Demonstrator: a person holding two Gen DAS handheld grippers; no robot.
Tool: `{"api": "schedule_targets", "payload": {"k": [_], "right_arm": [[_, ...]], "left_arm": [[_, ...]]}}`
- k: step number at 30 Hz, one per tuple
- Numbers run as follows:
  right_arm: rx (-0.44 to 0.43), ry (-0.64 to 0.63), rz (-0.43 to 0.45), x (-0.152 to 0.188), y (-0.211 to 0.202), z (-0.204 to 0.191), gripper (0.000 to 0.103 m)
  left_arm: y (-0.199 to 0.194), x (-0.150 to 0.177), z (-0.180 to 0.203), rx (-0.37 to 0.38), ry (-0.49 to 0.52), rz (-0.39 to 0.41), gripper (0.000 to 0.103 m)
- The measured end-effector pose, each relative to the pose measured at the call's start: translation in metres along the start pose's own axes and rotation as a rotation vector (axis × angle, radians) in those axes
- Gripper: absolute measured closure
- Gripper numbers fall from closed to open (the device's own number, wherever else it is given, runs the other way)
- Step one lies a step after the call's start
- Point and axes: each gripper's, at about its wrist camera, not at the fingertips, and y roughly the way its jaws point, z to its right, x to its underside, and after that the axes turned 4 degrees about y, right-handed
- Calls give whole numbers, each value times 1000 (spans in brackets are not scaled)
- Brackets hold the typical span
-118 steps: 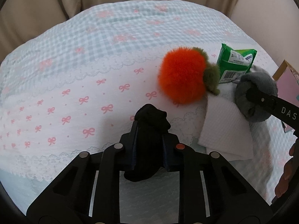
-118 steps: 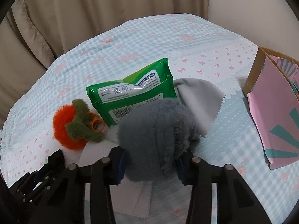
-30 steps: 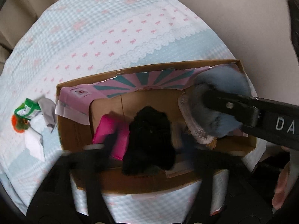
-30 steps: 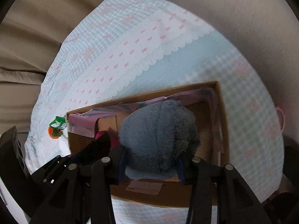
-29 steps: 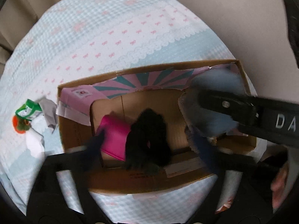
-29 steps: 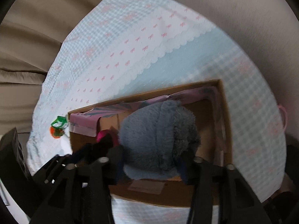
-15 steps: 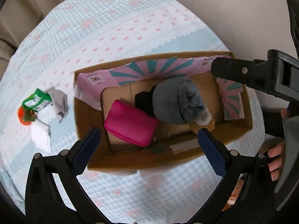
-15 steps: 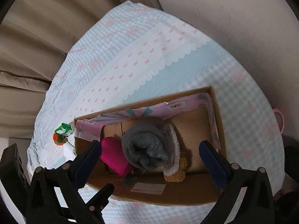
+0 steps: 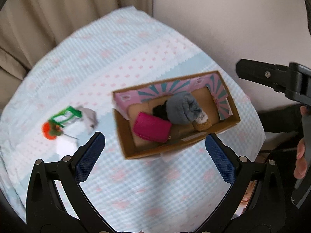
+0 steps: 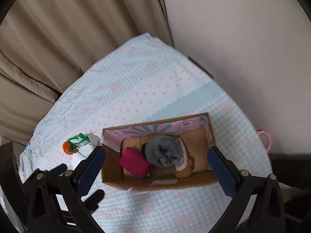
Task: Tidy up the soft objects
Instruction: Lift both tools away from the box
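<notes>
Both grippers stood above the cardboard box [image 10: 159, 184], empty. The left gripper [image 9: 155, 155] had its jaws spread wide with nothing between them. The right gripper [image 10: 156, 167] was likewise fully spread; its jaws had just been opening, and nothing lay between them.

Inside the box lay the grey plush [image 10: 163, 151], a black soft item [image 9: 160, 109] partly hidden beside it, a magenta pouch [image 9: 151, 129] and a tan plush piece [image 10: 183, 169].

Outstanding items lay on the bedspread [image 9: 126, 58], well apart from the box's short end nearest the pouch: an orange pom-pom [image 9: 48, 131], a green packet [image 9: 66, 116], a grey cloth [image 9: 90, 117] and a white tissue [image 9: 65, 145], clustered together. The packet's long axis could not be read through the blur.

Judged from both views, the cluster lay to the left of each gripper's jaws, and the left gripper was the nearer.
</notes>
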Motion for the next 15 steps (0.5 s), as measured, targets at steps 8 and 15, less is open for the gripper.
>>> {"api": "schedule_targets", "payload": {"k": [8,15], "right_arm": [[33,-91,170,43,-86,-76,0],[44,-149,271,96,-131,-141,0]], "left_arm": [[-97,40,-59,-11,-51,149,0],[-165,89,-115,-32,-110,267,0]]}}
